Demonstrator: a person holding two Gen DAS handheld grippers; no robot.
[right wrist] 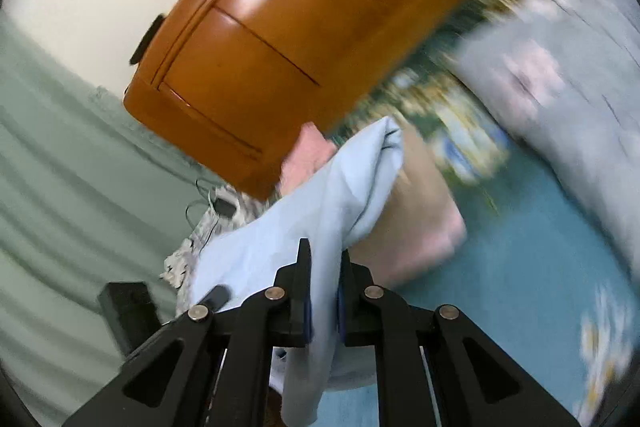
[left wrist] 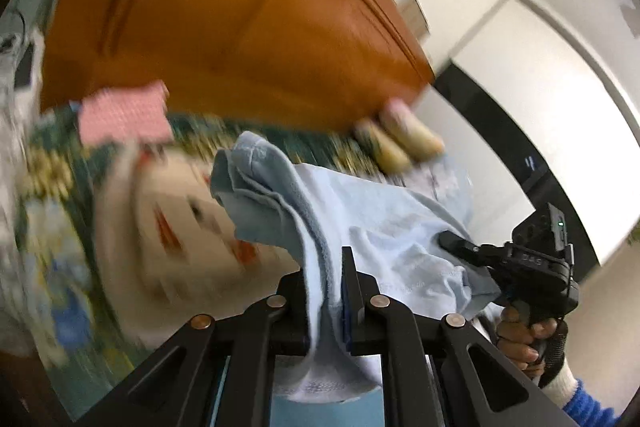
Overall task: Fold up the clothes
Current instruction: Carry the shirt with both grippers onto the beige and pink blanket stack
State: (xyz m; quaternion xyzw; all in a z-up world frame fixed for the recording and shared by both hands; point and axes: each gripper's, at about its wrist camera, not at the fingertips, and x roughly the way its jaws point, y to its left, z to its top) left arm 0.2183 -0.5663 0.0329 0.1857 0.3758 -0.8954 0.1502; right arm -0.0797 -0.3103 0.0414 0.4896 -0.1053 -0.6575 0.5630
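**Garment aloft, one grip at each end**

Garment [left wrist: 384,223]: pale blue, soft knit, hanging in the air between your two grippers and above the bed, not lying on it. In the left wrist view it runs from the left gripper [left wrist: 326,291] across to the right gripper [left wrist: 460,243], with a bunched, rolled hem at the upper left. It sags and creases in between, so it is not yet pulled taut.

Left gripper: fingers pressed together on a fold of the blue cloth, which spills down past the pads. Right gripper [right wrist: 324,287]: likewise pinching the cloth, which trails below the fingers. Your right hand [left wrist: 524,335] wraps the handle, with a white cuff and a blue sleeve behind it.

Judgement: holding two separated points lets the cloth's own weight open it out, which suits either spreading it flat or bringing one edge over to meet another. Which of these, the pictures do not settle.

Surroundings: patterned teal bedspread [right wrist: 520,227] below, heavily motion-blurred, so you are swinging fast. Folded pink item [left wrist: 124,115] lies near the wooden headboard [left wrist: 224,11]; a peach-coloured piece [right wrist: 420,211] lies on the bed just beyond the blue cloth. Grey bedding [right wrist: 560,75] lies to the far right.
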